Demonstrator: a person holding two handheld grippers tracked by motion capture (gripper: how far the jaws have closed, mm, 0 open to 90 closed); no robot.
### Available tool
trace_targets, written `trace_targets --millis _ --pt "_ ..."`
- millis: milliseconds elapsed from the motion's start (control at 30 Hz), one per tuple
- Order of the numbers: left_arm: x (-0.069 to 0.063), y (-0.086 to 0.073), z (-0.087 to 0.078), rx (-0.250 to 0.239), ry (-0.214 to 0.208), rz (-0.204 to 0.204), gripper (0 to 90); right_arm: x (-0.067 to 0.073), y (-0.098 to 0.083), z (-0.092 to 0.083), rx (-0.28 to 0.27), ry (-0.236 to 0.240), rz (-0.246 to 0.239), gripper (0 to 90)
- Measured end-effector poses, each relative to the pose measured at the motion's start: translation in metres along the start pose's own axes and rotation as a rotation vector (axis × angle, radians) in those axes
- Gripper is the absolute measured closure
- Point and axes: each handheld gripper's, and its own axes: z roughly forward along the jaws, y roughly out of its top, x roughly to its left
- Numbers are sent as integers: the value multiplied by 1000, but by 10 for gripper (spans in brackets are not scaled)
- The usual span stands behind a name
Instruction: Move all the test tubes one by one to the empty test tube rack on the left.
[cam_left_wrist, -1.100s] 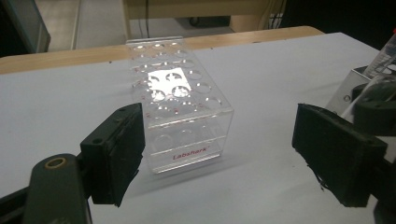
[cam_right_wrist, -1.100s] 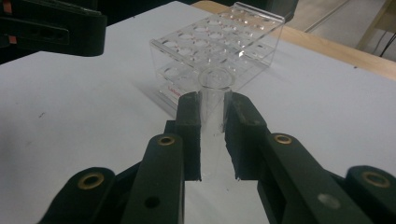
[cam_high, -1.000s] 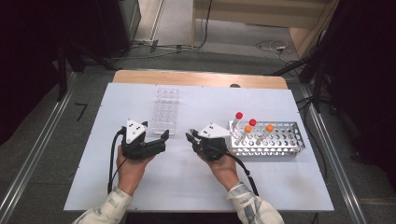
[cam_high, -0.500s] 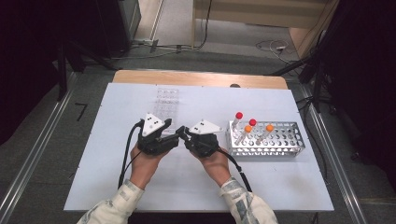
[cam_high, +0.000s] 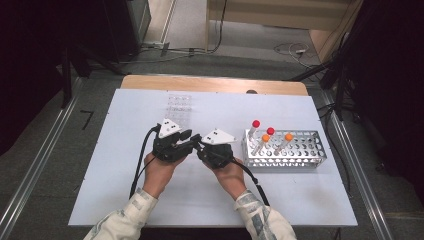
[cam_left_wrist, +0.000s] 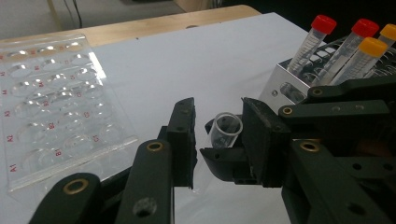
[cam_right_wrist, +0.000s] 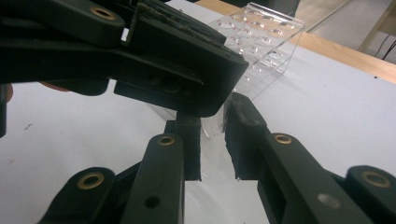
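Observation:
A clear uncapped tube (cam_left_wrist: 225, 130) lies level between the two grippers at the table's middle. My right gripper (cam_high: 200, 144) points left and is shut on it; in the right gripper view its pads (cam_right_wrist: 190, 140) hold the tube (cam_right_wrist: 212, 126). My left gripper (cam_high: 189, 141) points right, facing it. Its jaws have just been closing around the tube's open mouth. In the left gripper view one pad (cam_left_wrist: 254, 130) touches the rim, while a narrow gap shows at the other. A left gripper finger (cam_right_wrist: 187, 74) hangs over the tube.
A metal rack (cam_high: 300, 160) stands right of the hands, with several red- and orange-capped tubes (cam_high: 270, 131) leaning in its left end. A clear well plate (cam_high: 179, 107) lies behind the grippers on the white tabletop. A wooden edge runs along the far side.
My left gripper has moved right to meet the right gripper, and its jaws have narrowed around the tube's mouth. The right gripper has stayed shut on the tube.

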Motion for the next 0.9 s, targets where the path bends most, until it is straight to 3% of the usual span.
trace_targets --millis 133,533,633,667,900 --pt "-1 0 2 9 -11 -3 740 1 0 1 0 -2 -5 736" --pt "-6 2 4 1 27 43 769 -1 0 0 9 -1 13 724" --pt "-7 3 5 1 31 44 769 -3 0 -2 12 5 20 675" --pt "-6 4 5 0 33 46 769 -5 0 -2 23 9 30 612" --pt "-2 9 4 -11 46 38 769 -14 -1 -11 34 24 49 536"
